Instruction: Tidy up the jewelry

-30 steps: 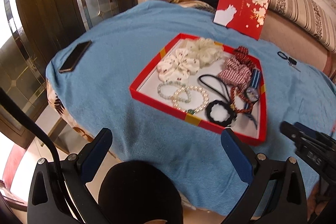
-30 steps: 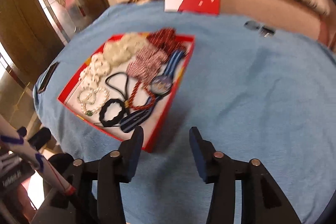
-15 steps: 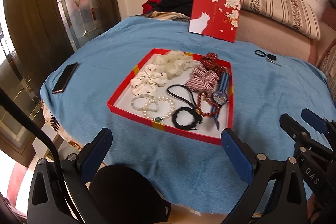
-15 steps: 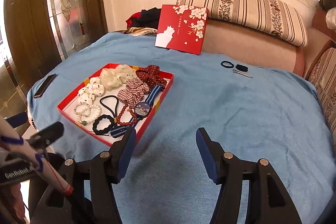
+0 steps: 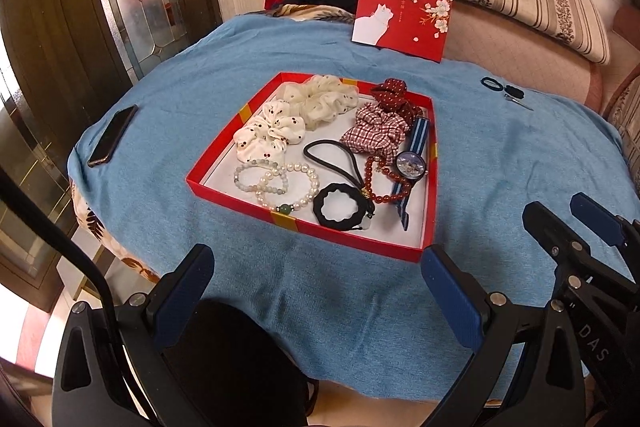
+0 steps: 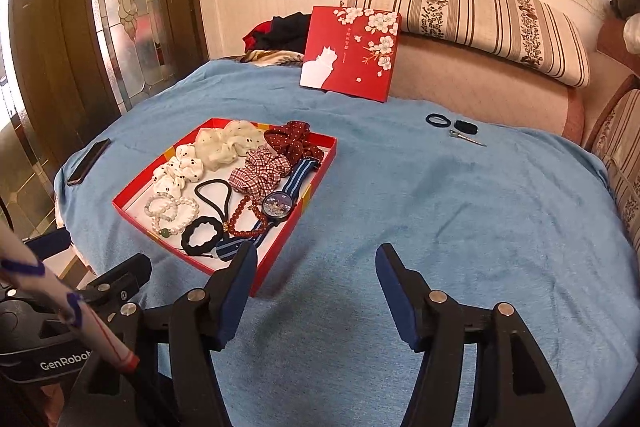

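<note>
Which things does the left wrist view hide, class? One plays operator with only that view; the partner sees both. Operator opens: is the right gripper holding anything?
Observer: No. The right gripper is open; its jaws have just been opening, nothing between them.
Operator: Where is it relative to the red box?
Observer: Its left finger crosses the box's near wall in the right wrist picture.
Operator: Anything by my left gripper?
Observer: A white rod with blue marks passes in front of it.
</note>
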Demonstrator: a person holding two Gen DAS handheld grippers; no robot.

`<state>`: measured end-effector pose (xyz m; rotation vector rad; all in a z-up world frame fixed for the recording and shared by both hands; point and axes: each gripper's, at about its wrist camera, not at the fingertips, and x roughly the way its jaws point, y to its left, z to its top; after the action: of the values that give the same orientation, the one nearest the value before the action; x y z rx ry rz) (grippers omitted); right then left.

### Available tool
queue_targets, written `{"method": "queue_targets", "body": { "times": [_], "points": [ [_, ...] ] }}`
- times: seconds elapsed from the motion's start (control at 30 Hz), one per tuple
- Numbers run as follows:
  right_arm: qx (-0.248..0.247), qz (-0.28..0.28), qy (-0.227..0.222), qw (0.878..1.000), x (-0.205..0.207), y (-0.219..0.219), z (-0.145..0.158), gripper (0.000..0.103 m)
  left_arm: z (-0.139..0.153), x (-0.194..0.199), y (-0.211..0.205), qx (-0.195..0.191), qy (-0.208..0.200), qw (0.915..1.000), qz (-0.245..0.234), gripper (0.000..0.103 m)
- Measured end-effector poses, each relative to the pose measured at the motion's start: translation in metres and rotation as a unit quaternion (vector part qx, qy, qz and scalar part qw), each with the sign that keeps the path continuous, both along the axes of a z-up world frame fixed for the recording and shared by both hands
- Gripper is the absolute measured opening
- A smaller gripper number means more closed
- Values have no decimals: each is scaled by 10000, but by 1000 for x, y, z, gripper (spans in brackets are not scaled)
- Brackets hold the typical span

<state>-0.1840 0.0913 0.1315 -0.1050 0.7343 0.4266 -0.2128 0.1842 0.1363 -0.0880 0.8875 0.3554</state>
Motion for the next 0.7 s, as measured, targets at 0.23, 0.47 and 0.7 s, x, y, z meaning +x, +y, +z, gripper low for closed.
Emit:
{"method": "queue_targets", "body": {
  "times": [0.23, 0.47, 0.7],
  "points": [
    [-24, 23, 12, 10000, 1, 6, -2, 67, -9, 4, 8, -60, 115, 9999, 90, 103],
    [-73, -38, 29, 10000, 4, 7, -6, 68, -14, 6, 12, -63, 173, 9997, 148, 103],
    [-60, -146, 114, 9998, 9, 2, -10, 69, -19, 9, 16, -122, 241, 9994, 193, 103]
  ]
}}
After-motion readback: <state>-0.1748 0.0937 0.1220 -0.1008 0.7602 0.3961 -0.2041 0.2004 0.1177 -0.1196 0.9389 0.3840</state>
